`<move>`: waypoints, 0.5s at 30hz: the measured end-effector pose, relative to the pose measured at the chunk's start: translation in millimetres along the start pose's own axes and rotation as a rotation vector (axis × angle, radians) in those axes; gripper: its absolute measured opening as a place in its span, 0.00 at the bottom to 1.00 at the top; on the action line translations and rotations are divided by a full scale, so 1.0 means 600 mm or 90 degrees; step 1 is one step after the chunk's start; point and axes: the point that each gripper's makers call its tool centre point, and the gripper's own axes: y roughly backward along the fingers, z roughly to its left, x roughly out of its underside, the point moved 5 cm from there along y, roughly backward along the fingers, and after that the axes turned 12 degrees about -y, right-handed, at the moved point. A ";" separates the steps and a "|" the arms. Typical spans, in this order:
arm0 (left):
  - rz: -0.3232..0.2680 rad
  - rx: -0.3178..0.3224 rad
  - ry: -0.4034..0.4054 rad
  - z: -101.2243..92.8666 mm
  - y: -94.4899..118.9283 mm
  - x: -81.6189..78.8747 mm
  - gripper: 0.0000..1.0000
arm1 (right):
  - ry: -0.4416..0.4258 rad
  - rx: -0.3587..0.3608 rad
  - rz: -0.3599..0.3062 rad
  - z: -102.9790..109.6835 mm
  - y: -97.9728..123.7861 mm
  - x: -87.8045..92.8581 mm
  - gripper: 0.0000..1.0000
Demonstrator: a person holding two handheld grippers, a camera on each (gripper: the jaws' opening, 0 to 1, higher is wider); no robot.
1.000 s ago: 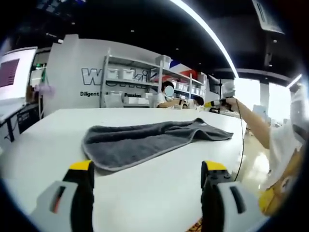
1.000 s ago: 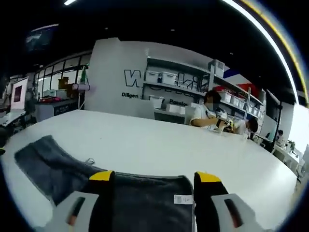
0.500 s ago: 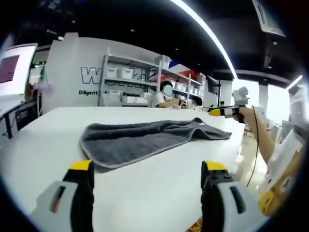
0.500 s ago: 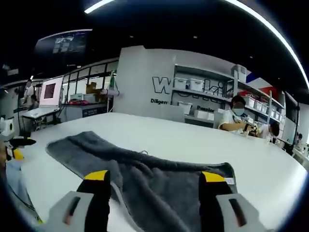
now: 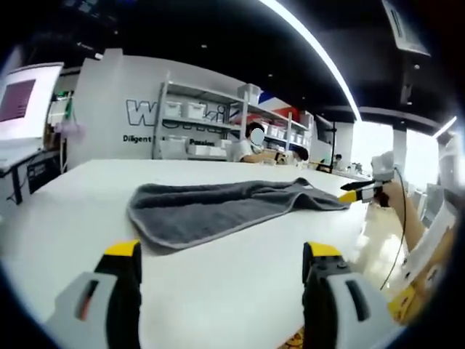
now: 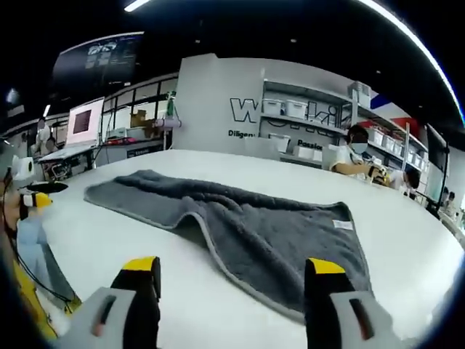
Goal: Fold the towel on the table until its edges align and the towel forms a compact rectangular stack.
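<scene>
A long grey terry towel (image 5: 225,207) with a pale stitched hem lies stretched out on the broad white table (image 5: 65,218), rumpled rather than flat. In the right gripper view the same cloth (image 6: 254,229) shows a raised fold running through its middle and a small white label (image 6: 341,225) at its far corner. It is not folded into a stack; it sprawls as one uneven strip across the tabletop.

The table is glossy and bright. Beyond it stands a pale grey wall with dark lettering (image 5: 149,113), and white shelving (image 5: 196,127) loaded with pale storage bins. People sit at the far side near the shelves (image 6: 356,156). A monitor (image 5: 18,102) stands off to one side, and long light strips (image 5: 312,51) cross the dark ceiling.

The left gripper (image 5: 221,254), grey with yellow tips, hangs over bare table short of the towel, its jaws spread wide and holding nothing. The right gripper (image 6: 232,265) hovers just over the towel's near edge, jaws likewise parted and empty. In the left gripper view it (image 5: 360,193) appears off the towel's far end, held in a hand (image 5: 392,193).
</scene>
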 end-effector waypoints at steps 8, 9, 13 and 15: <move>0.002 0.000 0.001 -0.001 0.000 0.003 0.97 | -0.023 0.018 0.005 -0.017 0.025 0.021 0.89; 0.002 0.000 0.002 0.000 0.001 0.004 0.97 | -0.028 0.021 0.007 -0.019 0.026 0.023 0.90; 0.004 -0.002 0.002 0.001 0.000 0.006 0.97 | -0.042 0.034 0.010 -0.028 0.031 0.030 0.94; 0.005 -0.002 0.003 0.002 0.000 0.006 0.97 | -0.048 0.034 0.009 -0.031 0.032 0.032 0.95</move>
